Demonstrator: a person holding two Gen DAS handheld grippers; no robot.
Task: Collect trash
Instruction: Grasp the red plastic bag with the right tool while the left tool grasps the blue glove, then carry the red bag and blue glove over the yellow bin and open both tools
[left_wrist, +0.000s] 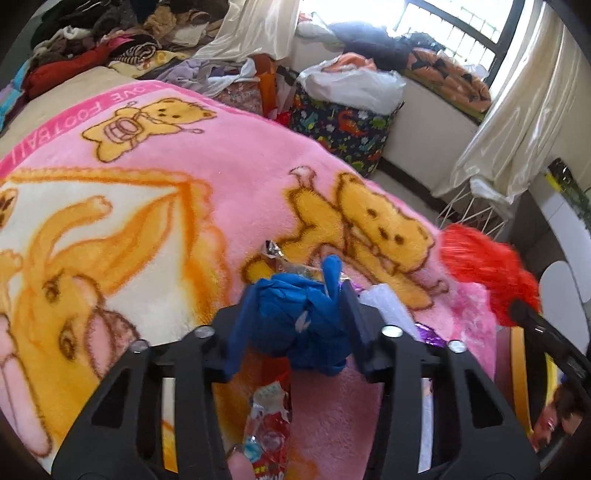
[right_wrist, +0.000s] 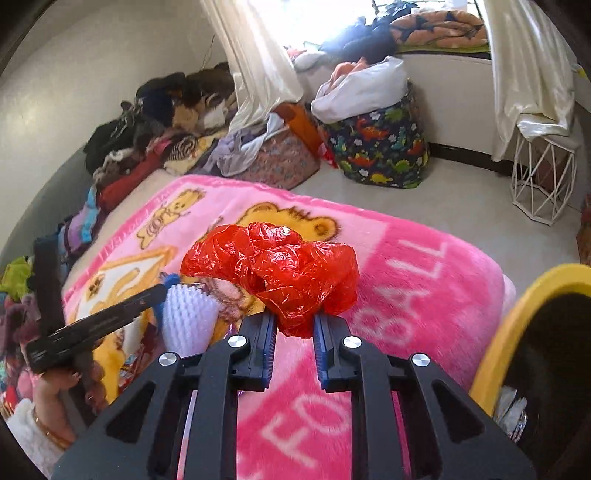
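Note:
My left gripper (left_wrist: 295, 317) is shut on a crumpled blue plastic bag (left_wrist: 299, 314) just above the pink bear blanket (left_wrist: 184, 184). A red snack wrapper (left_wrist: 267, 421) lies under it, a foil wrapper (left_wrist: 271, 251) just beyond it, and white foam netting (left_wrist: 388, 306) and a purple wrapper (left_wrist: 430, 334) to its right. My right gripper (right_wrist: 293, 325) is shut on a crumpled red plastic bag (right_wrist: 277, 266) over the blanket's (right_wrist: 424, 277) edge. The red bag also shows at the right of the left wrist view (left_wrist: 487, 269). The white netting (right_wrist: 188, 317) lies left of the right gripper.
A yellow-rimmed bin (right_wrist: 517, 314) with a black liner stands at the lower right. A dinosaur-print basket (right_wrist: 380, 147) and a white wire stool (right_wrist: 543, 177) stand on the floor by the window. Clothes (right_wrist: 147, 129) are piled along the bed's far side.

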